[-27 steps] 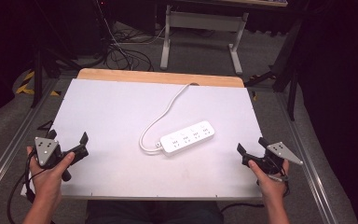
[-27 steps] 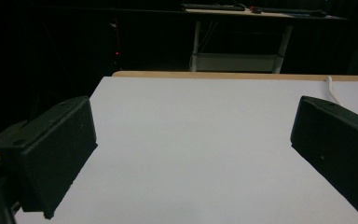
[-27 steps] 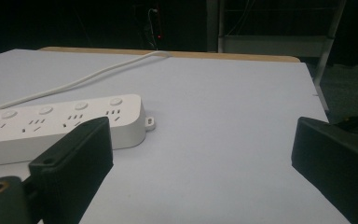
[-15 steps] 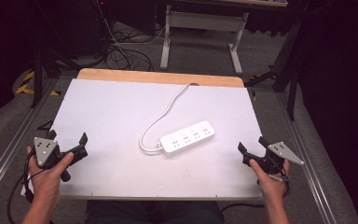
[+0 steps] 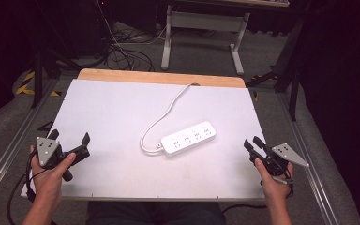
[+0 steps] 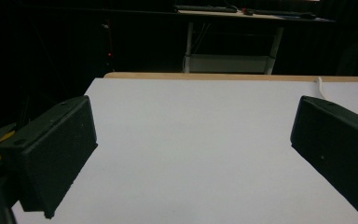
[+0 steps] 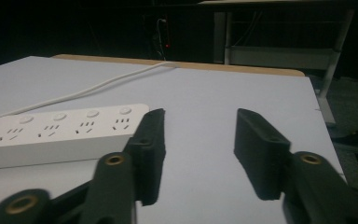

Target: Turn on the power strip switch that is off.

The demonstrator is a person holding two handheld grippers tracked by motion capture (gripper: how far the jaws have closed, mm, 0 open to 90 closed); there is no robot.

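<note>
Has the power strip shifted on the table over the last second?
No. The power strip lies at the same spot relative to the table's wooden far edge.

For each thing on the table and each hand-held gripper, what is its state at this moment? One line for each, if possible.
Power strip: lies flat on the white table top, all sockets empty, nothing touching it.
Power strip cable: attached, curves away over the far table edge.
Left hand-held gripper: open, holds nothing, near the table's left front corner.
Right hand-held gripper: open, holds nothing, at the table's right edge.
</note>
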